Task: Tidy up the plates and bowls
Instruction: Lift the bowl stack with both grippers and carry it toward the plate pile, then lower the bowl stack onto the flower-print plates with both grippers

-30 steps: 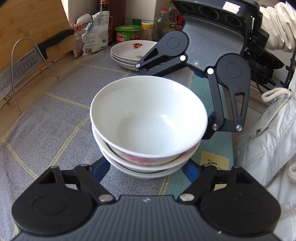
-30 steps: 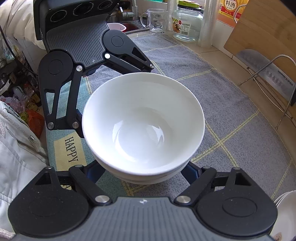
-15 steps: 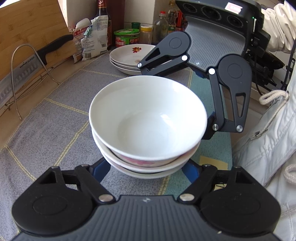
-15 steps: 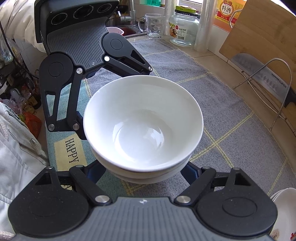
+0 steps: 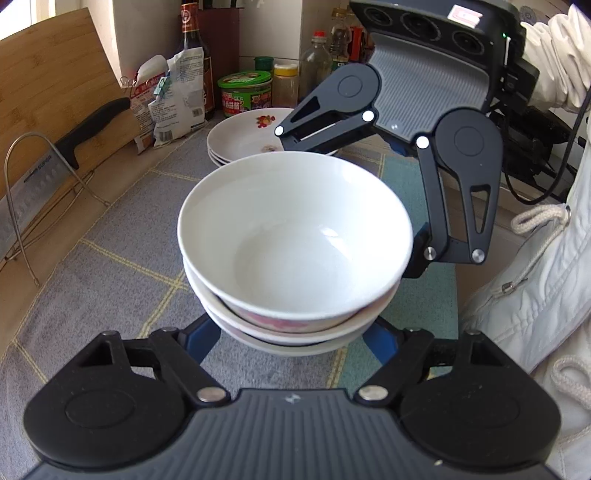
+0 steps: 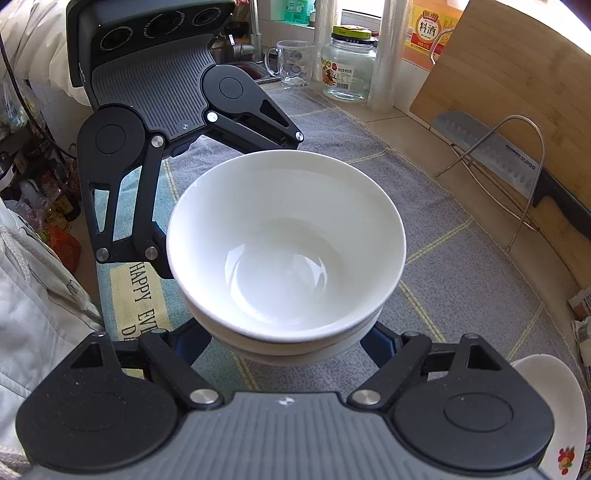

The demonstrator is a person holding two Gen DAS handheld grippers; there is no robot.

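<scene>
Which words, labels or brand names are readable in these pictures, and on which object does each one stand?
"SUPOR": on the cleaver blade in the wire rack.
"HAPPY EVE...", partly hidden: on the mat under the bowls.
"料酒": on the yellow bottle label.
Jar label, green tub, snack bags, dark bottle: print too small or blurred to read.

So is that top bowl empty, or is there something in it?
Empty. The top bowl shows a bare white inside down to its bottom in both views, with only light glinting off the glaze. It sits upright, nested in the bowls beneath.
</scene>
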